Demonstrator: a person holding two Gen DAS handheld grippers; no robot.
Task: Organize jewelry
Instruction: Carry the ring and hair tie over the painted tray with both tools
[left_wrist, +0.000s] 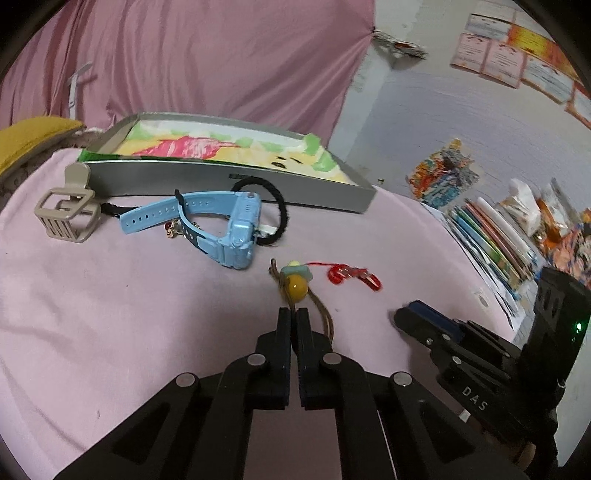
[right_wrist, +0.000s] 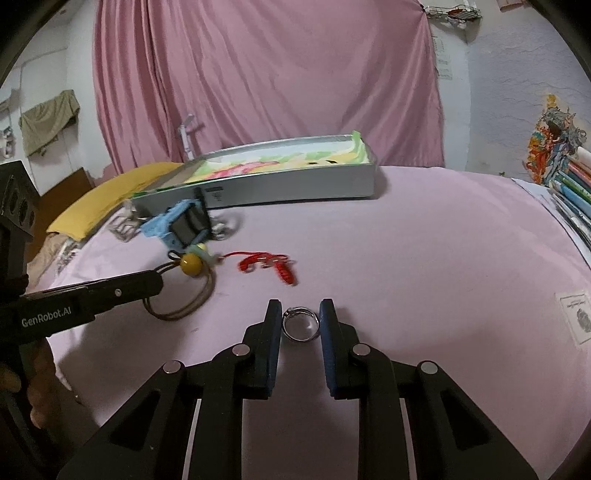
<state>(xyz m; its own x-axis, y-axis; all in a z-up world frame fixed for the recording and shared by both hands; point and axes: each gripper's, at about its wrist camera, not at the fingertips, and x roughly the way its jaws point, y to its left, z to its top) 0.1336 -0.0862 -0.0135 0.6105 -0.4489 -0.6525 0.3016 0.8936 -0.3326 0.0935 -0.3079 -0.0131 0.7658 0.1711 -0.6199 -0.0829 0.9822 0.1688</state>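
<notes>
A brown cord bracelet with a yellow bead (left_wrist: 297, 288) lies on the pink cloth. My left gripper (left_wrist: 293, 312) is shut on its cord just below the bead; the right wrist view shows the same grip (right_wrist: 159, 281) with the cord loop (right_wrist: 192, 306) trailing. A silver ring (right_wrist: 301, 325) sits between the fingers of my right gripper (right_wrist: 300, 304), both pads touching its sides. A red beaded piece (left_wrist: 354, 277) lies right of the bead. Behind are a blue watch (left_wrist: 229, 225), a black hair tie (left_wrist: 281, 214) and a beige hair claw (left_wrist: 66, 218).
A grey shallow box (left_wrist: 229, 181) with a colourful drawing inside stands at the back of the cloth. Stacked books (left_wrist: 491, 240) lie along the right edge. A yellow cushion (left_wrist: 29, 136) sits at the far left, with a pink curtain behind.
</notes>
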